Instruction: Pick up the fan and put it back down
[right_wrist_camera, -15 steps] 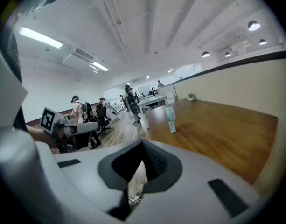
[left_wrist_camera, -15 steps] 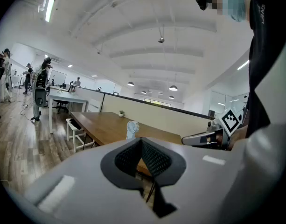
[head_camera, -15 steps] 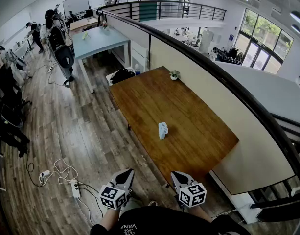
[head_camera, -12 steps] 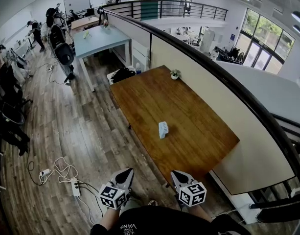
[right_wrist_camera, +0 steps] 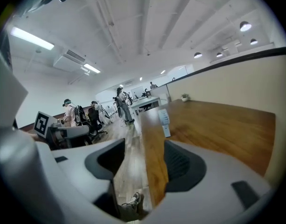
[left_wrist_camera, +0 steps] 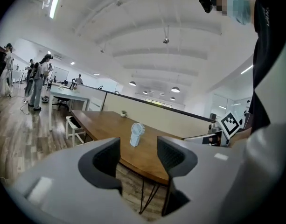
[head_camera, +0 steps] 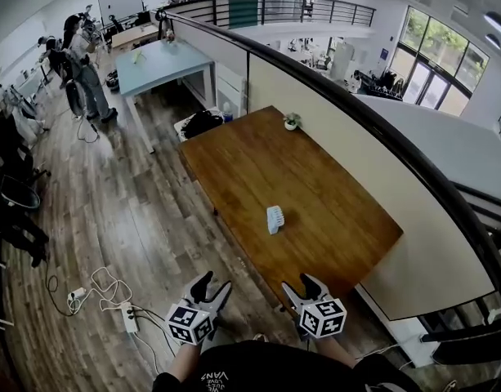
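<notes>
A small white hand fan (head_camera: pixel 272 219) stands upright on the brown wooden table (head_camera: pixel 258 162), near its front half. It also shows as the fan (left_wrist_camera: pixel 136 134) ahead in the left gripper view and as the fan (right_wrist_camera: pixel 164 122) in the right gripper view. My left gripper (head_camera: pixel 212 285) hangs over the floor short of the table's near corner, jaws open and empty. My right gripper (head_camera: pixel 306 287) is at the table's near edge, likewise open with nothing between its fingers. Both are well short of the fan.
A small potted plant (head_camera: pixel 291 122) sits at the table's far corner. A partition wall with a dark rail (head_camera: pixel 332 96) runs along the table's right side. Cables and a power strip (head_camera: pixel 123 313) lie on the wood floor at left. People stand by a light-blue table (head_camera: pixel 160 60) far back.
Both grippers have lifted slightly and their jaws now show spread apart. The people at the far left have shifted position. The fan has not moved.
</notes>
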Action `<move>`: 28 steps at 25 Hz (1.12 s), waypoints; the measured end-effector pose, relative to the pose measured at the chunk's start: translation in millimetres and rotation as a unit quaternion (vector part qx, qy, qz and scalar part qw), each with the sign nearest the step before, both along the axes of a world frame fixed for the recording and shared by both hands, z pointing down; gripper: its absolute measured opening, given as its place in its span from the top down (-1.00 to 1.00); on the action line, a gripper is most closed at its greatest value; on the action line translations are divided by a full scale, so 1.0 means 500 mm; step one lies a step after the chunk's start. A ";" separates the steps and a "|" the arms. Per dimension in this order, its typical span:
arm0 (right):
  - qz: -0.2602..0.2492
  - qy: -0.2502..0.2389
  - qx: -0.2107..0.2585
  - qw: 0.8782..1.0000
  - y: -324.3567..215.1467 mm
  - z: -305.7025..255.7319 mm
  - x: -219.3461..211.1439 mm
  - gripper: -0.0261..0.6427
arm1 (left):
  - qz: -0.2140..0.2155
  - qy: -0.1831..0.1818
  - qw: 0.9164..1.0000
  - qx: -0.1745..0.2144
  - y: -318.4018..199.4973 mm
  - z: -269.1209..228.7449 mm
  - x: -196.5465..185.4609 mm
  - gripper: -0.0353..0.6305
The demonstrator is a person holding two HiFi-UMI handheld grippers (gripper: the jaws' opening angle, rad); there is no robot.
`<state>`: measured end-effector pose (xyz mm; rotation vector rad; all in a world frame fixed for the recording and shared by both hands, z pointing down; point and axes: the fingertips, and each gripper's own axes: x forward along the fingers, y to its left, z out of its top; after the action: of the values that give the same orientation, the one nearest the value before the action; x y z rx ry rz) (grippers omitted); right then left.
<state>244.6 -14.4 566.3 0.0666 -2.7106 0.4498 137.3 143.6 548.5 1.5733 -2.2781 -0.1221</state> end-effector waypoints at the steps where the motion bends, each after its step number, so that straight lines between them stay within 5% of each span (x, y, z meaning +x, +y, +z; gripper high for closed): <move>1: 0.007 0.003 0.001 1.000 -0.005 0.002 -0.011 0.23 | 0.008 0.003 1.000 0.000 -0.007 0.002 -0.011 0.20; 11: 0.093 0.025 0.013 0.995 -0.014 -0.008 -0.142 0.21 | 0.088 0.006 0.996 -0.003 -0.025 -0.011 -0.185 0.20; 28: 0.262 0.052 0.026 0.963 0.003 0.006 -0.278 0.19 | 0.200 0.019 0.979 -0.023 0.033 0.015 -0.448 0.20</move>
<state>105.4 -13.0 569.1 0.8104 -2.5761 0.5027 -87.0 160.0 555.9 1.9465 -1.8760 0.0068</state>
